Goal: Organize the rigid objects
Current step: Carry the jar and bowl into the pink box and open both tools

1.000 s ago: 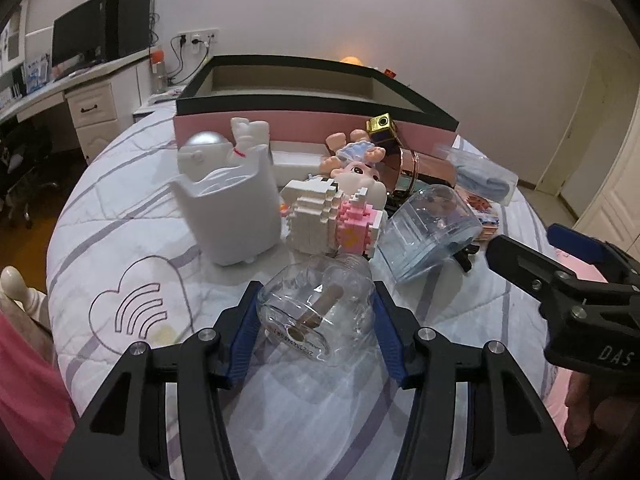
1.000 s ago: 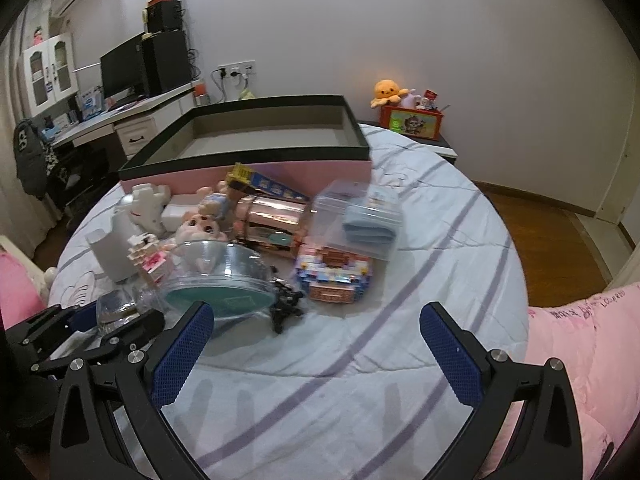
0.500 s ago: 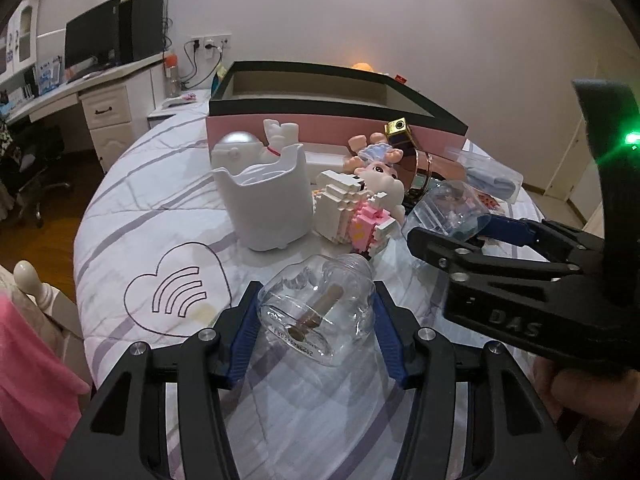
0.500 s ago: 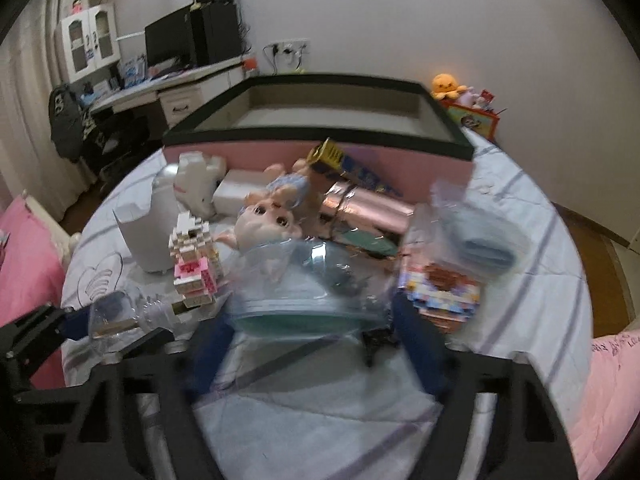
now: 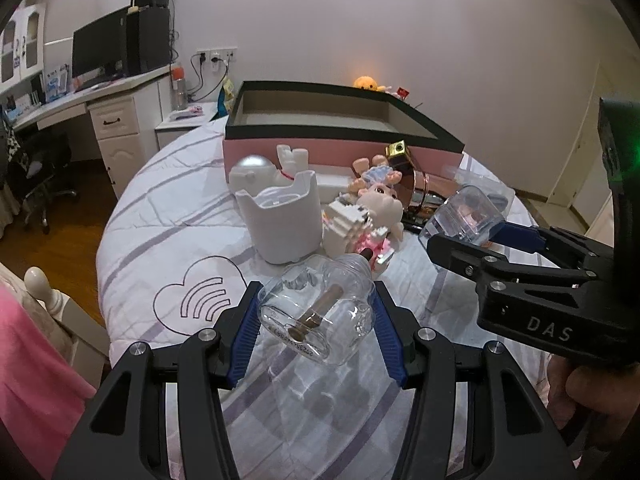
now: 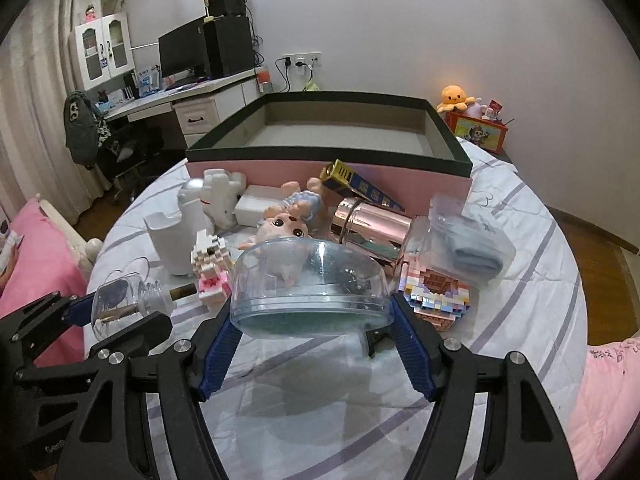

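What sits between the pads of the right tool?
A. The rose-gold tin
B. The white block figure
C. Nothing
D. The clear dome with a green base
D. In the right wrist view the right tool has its blue pads on either side of the clear dome, lifted above the bedspread, while the left tool holds a corked glass bottle.

A white quilted bedspread (image 6: 520, 320) with pale purple stripes and a dark outlined heart fills mid-frame. At upper centre stands a pink-walled box with a black rim (image 6: 320, 170). Below it lie a shiny rose-gold metal cylinder (image 6: 372, 226), a plain white ceramic holder (image 6: 176, 240), a pink-and-white brick figure (image 6: 212, 268) and a clear plastic dome on a seemingly teal base (image 6: 310, 292).
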`<state>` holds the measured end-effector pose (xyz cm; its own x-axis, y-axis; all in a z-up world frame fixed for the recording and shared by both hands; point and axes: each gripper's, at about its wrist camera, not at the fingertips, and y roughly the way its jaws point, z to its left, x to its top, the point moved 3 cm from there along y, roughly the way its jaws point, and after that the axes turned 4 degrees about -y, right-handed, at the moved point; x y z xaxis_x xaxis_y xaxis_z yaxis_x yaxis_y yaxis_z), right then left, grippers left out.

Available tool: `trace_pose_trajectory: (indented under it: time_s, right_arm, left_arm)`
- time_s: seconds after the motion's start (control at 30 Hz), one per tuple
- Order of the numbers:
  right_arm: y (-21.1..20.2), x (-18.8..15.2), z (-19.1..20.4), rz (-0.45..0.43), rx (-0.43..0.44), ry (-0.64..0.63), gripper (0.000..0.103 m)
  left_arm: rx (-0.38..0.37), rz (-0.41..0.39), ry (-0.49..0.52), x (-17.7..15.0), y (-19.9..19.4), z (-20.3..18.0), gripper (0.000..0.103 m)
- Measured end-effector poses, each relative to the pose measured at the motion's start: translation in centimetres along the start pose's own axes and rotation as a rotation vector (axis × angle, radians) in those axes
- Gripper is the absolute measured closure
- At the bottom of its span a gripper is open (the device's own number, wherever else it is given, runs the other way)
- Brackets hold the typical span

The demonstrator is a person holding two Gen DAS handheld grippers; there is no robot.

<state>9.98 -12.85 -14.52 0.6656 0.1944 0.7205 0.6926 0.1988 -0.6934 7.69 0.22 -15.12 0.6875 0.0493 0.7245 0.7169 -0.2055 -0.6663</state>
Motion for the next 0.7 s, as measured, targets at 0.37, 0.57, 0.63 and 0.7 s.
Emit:
trace_pose_trajectory:
  time_s: [0.37,0.57,0.63,0.7]
  right_arm:
    - [-2.7,2.6,-0.9,-0.065,0.039,0.007,0.031]
    - [-2.7,7.5,-2.8,-0.117,0.033,0.010,0.031]
    - [-2.2,9.1,-3.6,-0.127,0.027,0.015,0.031]
    - [-1.4,10.8,-4.3,-0.132,0.014,0.013,0.031]
  left_arm:
    - [0.003,-0.109,0.018,4.9,-2.7,-0.2,0.049]
    - [0.020,-0.170,0.049,10.8,-1.6,-0.7,0.049]
    - [0.029,-0.170,0.058,12.6,-0.2,-0.9,0.049]
    - [0.030,-0.159,0.062,14.0,1.4,-1.1,0.049]
